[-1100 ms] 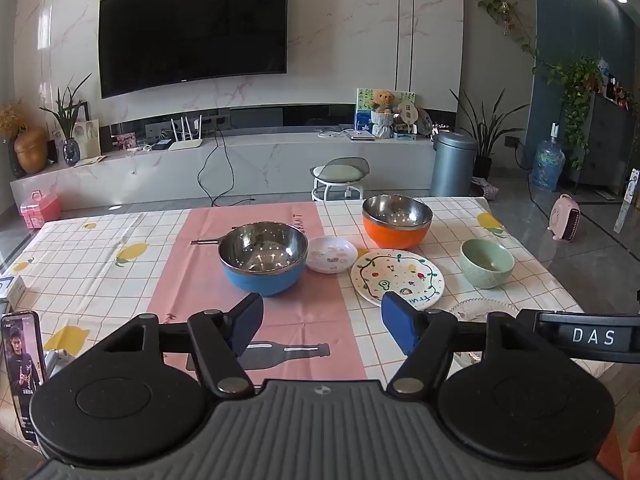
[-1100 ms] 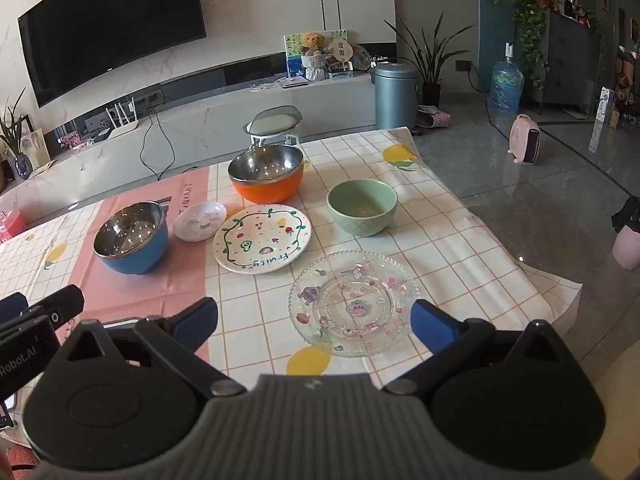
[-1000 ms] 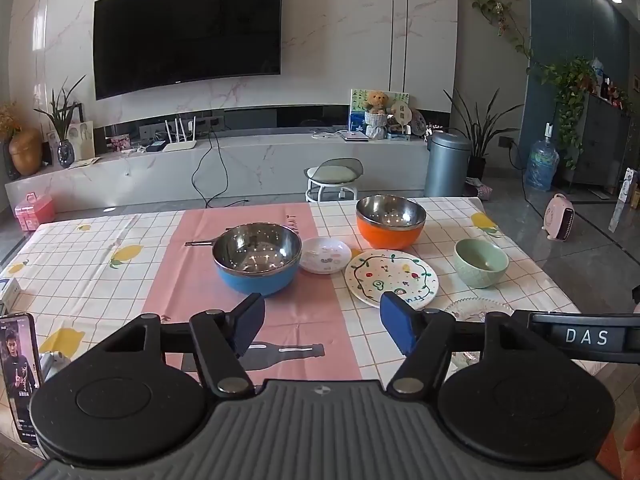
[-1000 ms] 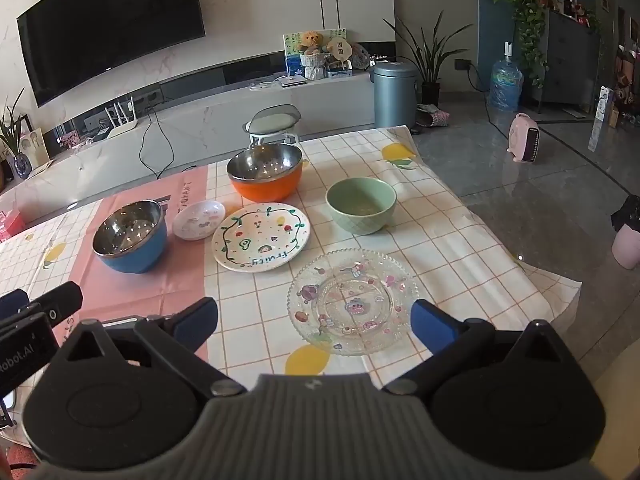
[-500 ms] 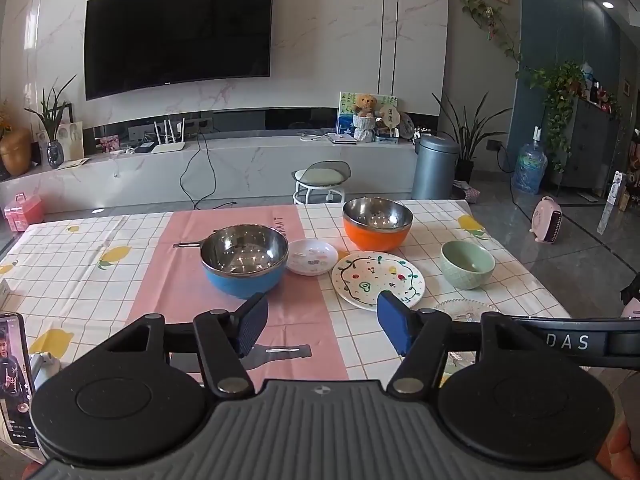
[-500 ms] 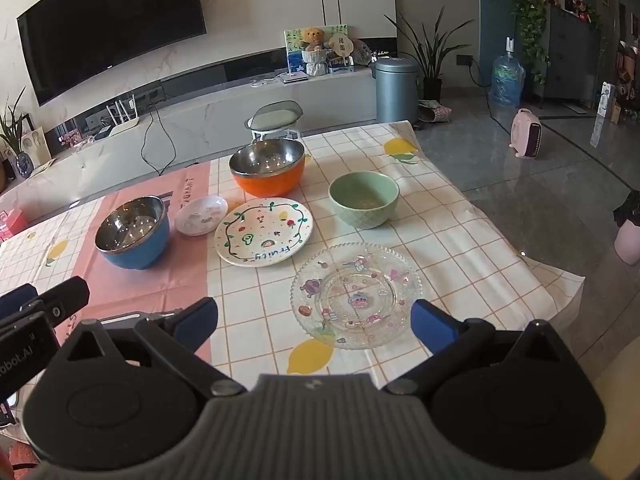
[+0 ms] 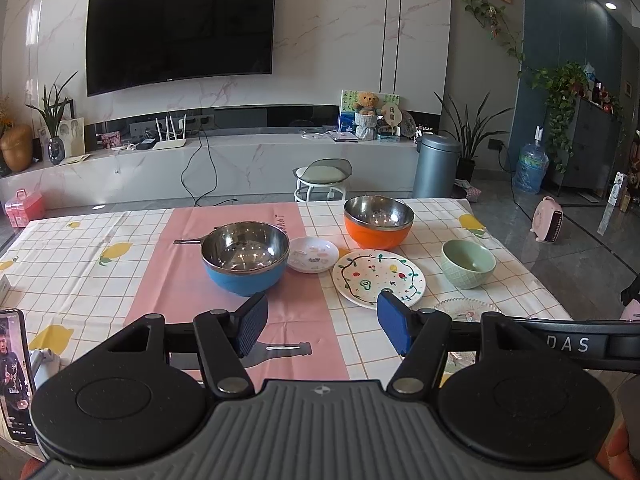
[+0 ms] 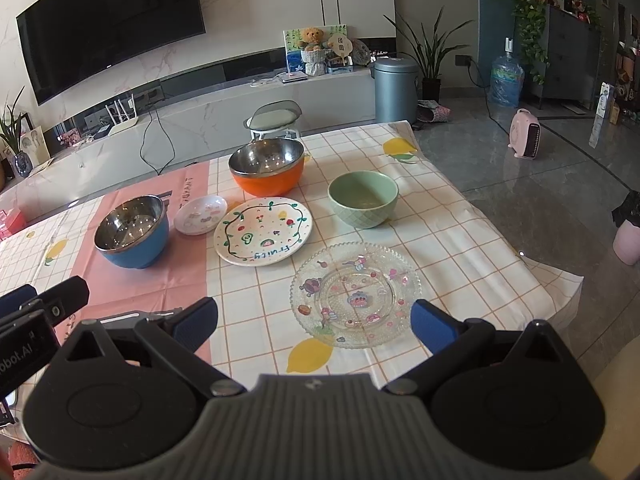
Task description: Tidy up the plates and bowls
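Observation:
On the tablecloth stand a blue steel-lined bowl (image 7: 245, 259) (image 8: 132, 232), an orange steel-lined bowl (image 7: 378, 222) (image 8: 267, 172) and a green bowl (image 7: 467, 263) (image 8: 363, 199). Between them lie a small white saucer (image 7: 313, 254) (image 8: 201, 214), a painted white plate (image 7: 378, 278) (image 8: 263, 230) and a clear glass plate (image 8: 355, 294) (image 7: 466, 307). My left gripper (image 7: 322, 330) is open and empty above the near table edge, short of the blue bowl. My right gripper (image 8: 314, 322) is open and empty, its fingers either side of the glass plate's near rim, above it.
A phone (image 7: 15, 372) stands on a holder at the table's near left corner. The table's right edge (image 8: 520, 256) drops to the floor. A stool (image 7: 322, 178) stands behind the table's far edge. A TV wall and low cabinet lie beyond.
Both grippers have drifted slightly back and up from the table, so the dishes sit a little lower and farther in view. Nothing on the table has moved.

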Tool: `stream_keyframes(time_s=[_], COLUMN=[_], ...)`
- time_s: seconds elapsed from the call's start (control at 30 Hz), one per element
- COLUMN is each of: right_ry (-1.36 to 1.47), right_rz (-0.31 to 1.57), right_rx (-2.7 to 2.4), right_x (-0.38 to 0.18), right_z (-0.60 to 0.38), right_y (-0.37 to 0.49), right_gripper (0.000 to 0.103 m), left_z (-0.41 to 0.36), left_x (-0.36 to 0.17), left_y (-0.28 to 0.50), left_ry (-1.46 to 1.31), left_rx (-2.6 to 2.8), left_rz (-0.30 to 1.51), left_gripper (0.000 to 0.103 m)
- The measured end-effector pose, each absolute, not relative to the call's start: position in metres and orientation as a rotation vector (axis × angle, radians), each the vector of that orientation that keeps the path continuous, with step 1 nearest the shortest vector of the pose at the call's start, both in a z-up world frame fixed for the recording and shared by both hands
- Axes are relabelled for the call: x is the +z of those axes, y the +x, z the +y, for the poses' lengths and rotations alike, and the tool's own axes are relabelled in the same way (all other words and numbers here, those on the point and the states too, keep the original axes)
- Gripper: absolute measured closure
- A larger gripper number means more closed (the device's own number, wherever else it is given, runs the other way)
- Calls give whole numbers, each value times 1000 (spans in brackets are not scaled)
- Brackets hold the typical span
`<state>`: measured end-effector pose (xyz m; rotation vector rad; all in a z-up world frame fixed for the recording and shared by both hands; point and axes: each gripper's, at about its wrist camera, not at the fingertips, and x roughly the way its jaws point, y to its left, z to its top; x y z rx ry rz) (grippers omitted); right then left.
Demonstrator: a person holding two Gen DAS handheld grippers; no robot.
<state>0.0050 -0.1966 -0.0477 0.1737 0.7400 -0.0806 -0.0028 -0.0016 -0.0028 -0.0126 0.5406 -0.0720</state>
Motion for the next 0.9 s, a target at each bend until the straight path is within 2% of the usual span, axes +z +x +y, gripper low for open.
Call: stream_keyframes(time_s=[0.9], right_ry=[178], right_rz=[742], right_rx=[-81], right_x=[-48], right_z=[-196], right_y=[5], right_gripper=[3], left_z=[-1], left_x=[-6], left_y=[-2], left_ry=[-18], left_rx=[-71], left_rz=[548], left_gripper=[28])
